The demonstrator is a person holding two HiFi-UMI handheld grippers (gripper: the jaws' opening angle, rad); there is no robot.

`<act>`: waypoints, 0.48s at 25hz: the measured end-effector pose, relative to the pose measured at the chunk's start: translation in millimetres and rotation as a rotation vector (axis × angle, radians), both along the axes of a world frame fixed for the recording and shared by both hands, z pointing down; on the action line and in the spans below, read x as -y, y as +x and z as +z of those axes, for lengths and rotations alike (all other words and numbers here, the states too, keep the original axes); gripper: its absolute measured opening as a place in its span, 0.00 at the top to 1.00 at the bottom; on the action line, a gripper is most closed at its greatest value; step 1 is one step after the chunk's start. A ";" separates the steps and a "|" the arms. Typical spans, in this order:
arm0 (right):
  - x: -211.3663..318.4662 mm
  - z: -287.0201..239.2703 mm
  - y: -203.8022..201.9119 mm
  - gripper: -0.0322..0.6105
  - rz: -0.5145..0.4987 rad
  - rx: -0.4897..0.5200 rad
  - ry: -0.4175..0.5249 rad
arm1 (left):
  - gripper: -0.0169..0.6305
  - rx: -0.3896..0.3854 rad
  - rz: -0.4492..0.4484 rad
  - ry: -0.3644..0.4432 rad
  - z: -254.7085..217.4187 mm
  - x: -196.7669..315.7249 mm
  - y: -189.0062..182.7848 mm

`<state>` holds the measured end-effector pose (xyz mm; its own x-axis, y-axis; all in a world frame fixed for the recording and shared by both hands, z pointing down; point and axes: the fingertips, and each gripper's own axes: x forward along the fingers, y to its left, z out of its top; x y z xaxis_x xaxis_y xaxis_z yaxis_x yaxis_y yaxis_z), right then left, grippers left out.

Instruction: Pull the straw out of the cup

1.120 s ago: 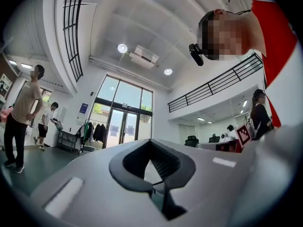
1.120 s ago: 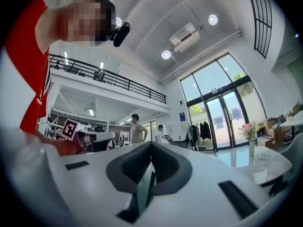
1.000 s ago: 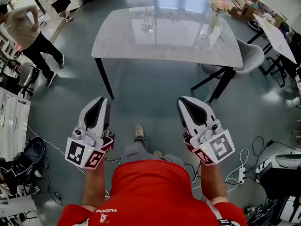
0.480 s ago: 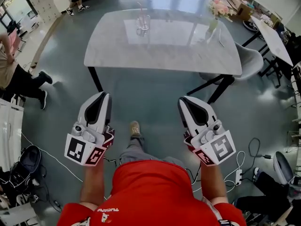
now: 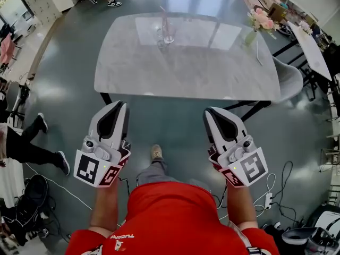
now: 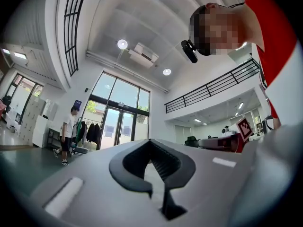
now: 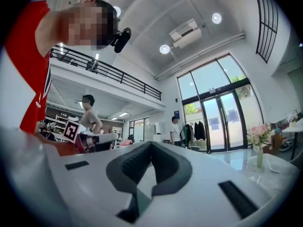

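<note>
Left gripper [image 5: 121,105]: held low ahead of the body on a forward-reaching forearm, marker cube toward the person, nose pointing at the table
Left jaws: tips pressed together, nothing gripped; only the hollow between the dark pads shows
Right gripper [image 5: 209,111]: level with the left and well apart from it, same forward pose, cube toward the person
Right jaws: tips met, nothing held
Person: red shirt [image 5: 170,217], one shoe [image 5: 156,152] on the floor between the two grippers
Table [image 5: 186,70]: pale glossy top on dark legs, its near edge just beyond both gripper noses in the head view
Cup [image 5: 168,34]: clear, upright, on the far part of the tabletop, left of centre, well away from both grippers
Straw [image 5: 162,16]: thin, pinkish, standing in the cup and rising above its rim
Vase [image 5: 251,36]: with pink flowers, at the table's far right
Chair [image 5: 290,79]: grey, at the table's right end
Bystander [image 6: 68,132]: standing by the glass doors, in the left gripper view
</note>
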<state>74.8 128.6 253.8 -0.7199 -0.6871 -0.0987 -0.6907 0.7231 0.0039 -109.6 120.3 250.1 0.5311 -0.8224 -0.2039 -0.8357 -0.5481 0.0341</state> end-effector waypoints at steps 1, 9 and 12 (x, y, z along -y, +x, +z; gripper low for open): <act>10.3 -0.3 -4.7 0.95 0.005 -0.002 -0.001 | 0.97 0.001 0.006 -0.002 1.1 10.6 -3.9; 81.5 -0.1 -41.8 0.95 0.037 -0.039 -0.007 | 0.97 0.009 0.048 0.001 5.4 84.7 -32.0; 101.5 0.5 -52.9 0.95 0.051 -0.045 -0.012 | 0.97 0.004 0.062 0.000 6.3 105.4 -41.2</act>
